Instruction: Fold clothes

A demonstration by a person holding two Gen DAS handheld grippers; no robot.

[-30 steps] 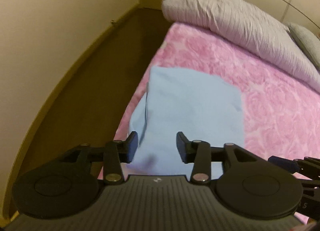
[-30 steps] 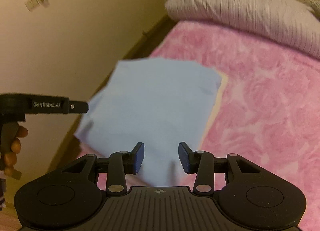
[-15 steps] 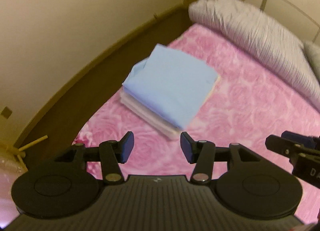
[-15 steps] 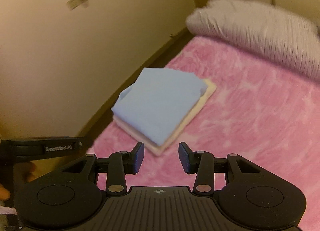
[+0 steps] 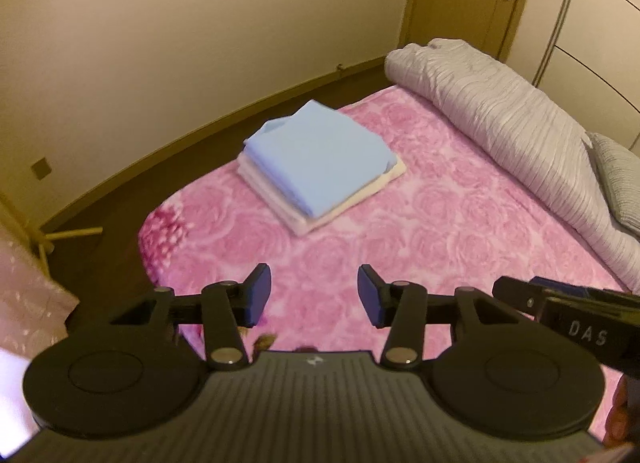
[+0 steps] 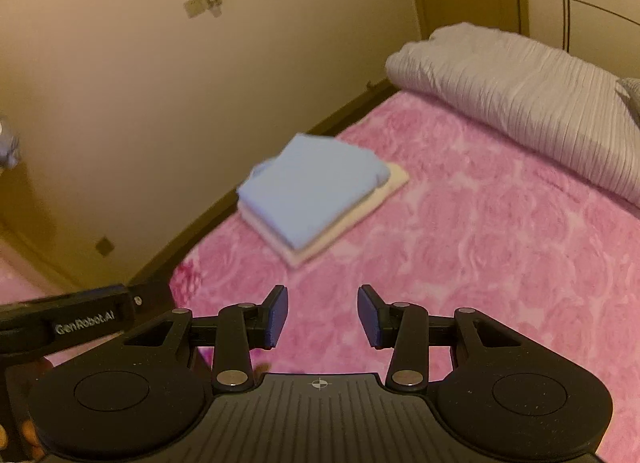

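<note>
Bare pink bedspread (image 5: 420,239) lies between folded stack (image 5: 320,167) and rolled duvet (image 5: 512,123).

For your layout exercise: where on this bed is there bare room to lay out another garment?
Free: the pink bedspread between the folded stack and the rolled grey duvet, and the stretch towards both grippers. Crowded: the far left corner, holding the stack.

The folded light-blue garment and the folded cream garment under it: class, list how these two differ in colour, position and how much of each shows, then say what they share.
Colour: the folded light-blue garment is pale blue; the folded cream garment is off-white.
Position: the blue one lies on top; the cream one lies beneath, on the pink rose-patterned blanket.
Visibility: the blue one's whole top shows; only the cream one's edges stick out.
Shared: both are folded flat in one stack, touched by neither gripper.
</note>
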